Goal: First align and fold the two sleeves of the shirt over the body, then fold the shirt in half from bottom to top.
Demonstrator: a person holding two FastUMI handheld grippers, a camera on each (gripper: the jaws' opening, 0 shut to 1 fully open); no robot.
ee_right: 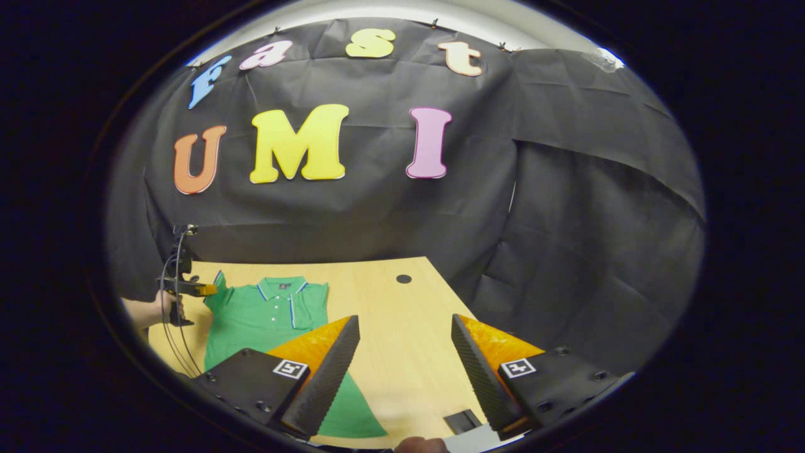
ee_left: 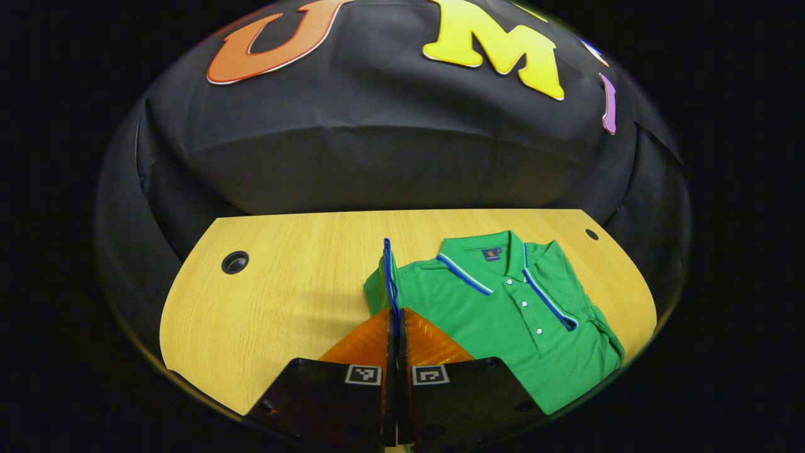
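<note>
A green polo shirt (ee_left: 503, 321) with blue and white trim lies face up on the wooden table (ee_left: 283, 296). One sleeve (ee_left: 553, 302) lies folded over the body. My left gripper (ee_left: 397, 311) is shut on the other sleeve's blue-trimmed cuff (ee_left: 388, 277), which stands up from the shirt's left edge. In the right gripper view the shirt (ee_right: 264, 321) lies at the left, and a hand holds the left gripper (ee_right: 188, 289) at its sleeve. My right gripper (ee_right: 404, 321) hangs open over bare table (ee_right: 409, 365), to the right of the shirt, with nothing between its fingers.
Round cable holes sit in the table at the far left (ee_left: 234, 262) and far right (ee_left: 591, 234). A cable (ee_right: 173, 340) hangs from the left gripper. A small dark object (ee_right: 462, 420) lies near the table's front edge. Black cloth walls stand behind the table.
</note>
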